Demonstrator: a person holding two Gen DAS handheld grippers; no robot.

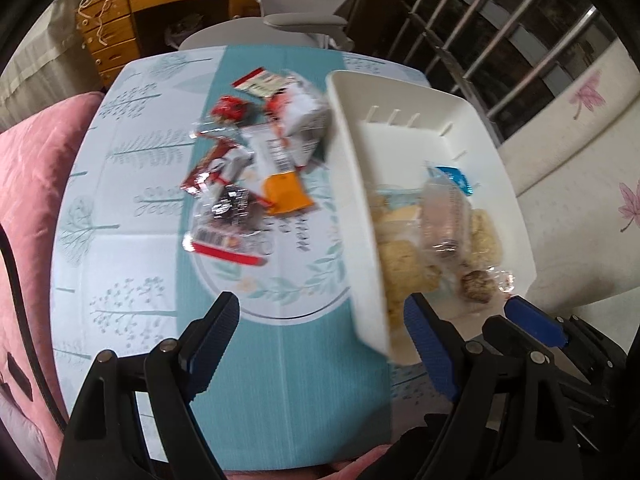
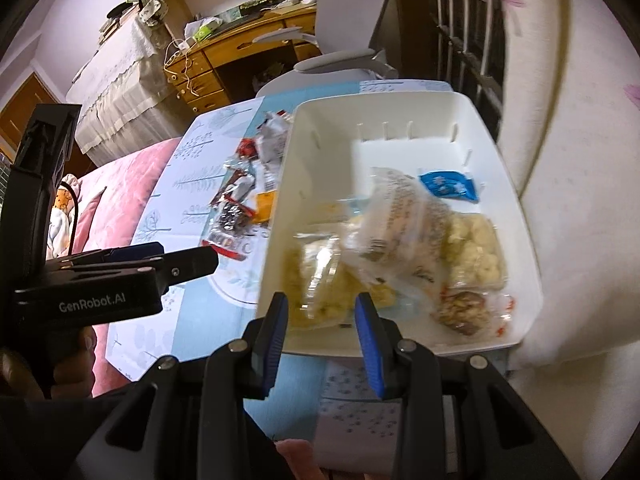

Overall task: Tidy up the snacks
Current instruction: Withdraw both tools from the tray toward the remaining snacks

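Open left tongs over tablecloth

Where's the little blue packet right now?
The blue packet lies inside the white bin, toward its far right side, just beyond the clear-wrapped pale snacks.

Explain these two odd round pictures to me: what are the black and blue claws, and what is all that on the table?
No robot here: a person holds a hand-held gripper in each hand, each with a fisheye camera looking along its fingers. The left hand-held gripper stands wide open over the tablecloth; the right hand-held gripper hovers, partly open, at the near edge of the white bin. Neither holds anything. Wrapped snacks already lie in the bin, and a pile of loose snack packets waits on the table beside it.
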